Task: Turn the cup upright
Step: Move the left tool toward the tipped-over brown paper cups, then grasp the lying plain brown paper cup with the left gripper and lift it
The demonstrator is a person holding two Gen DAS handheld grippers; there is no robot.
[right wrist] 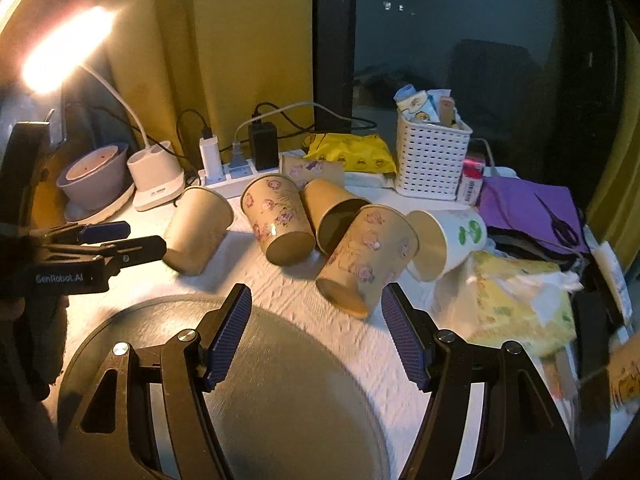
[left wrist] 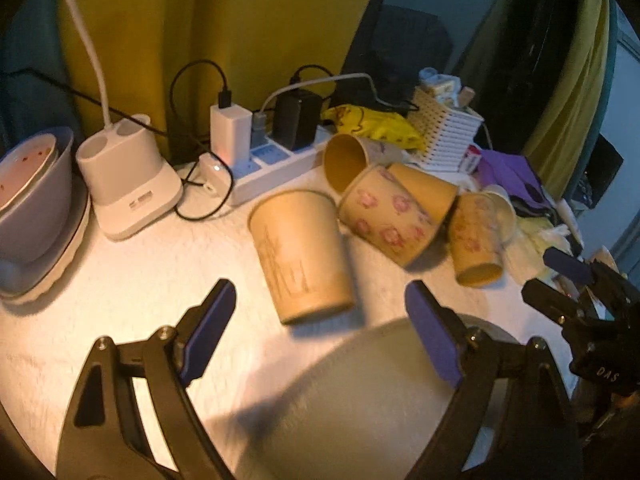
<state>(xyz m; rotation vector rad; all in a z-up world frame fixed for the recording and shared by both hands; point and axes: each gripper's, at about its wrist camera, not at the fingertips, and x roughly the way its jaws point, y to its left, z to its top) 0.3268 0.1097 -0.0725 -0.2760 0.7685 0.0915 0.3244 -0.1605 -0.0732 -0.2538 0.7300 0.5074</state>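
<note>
Several paper cups lie on their sides on a white cloth. In the left wrist view a plain brown cup point(left wrist: 302, 256) lies just ahead of my open, empty left gripper point(left wrist: 320, 300), base toward me. Flowered cups point(left wrist: 390, 216) point(left wrist: 476, 240) lie to its right. In the right wrist view my open, empty right gripper point(right wrist: 316, 304) is just short of a flowered cup point(right wrist: 366, 260) lying base toward me. The plain cup point(right wrist: 198, 230) lies at the left by the left gripper point(right wrist: 144, 240). A white cup with green print point(right wrist: 448, 242) lies at the right.
A round grey metal tray point(right wrist: 280, 380) lies under both grippers. At the back stand a power strip with chargers point(left wrist: 260, 152), a lamp base point(left wrist: 128, 184), stacked bowls point(left wrist: 32, 200), a white basket point(right wrist: 432, 160), a yellow packet point(right wrist: 352, 152). Tissues and purple cloth point(right wrist: 528, 208) lie right.
</note>
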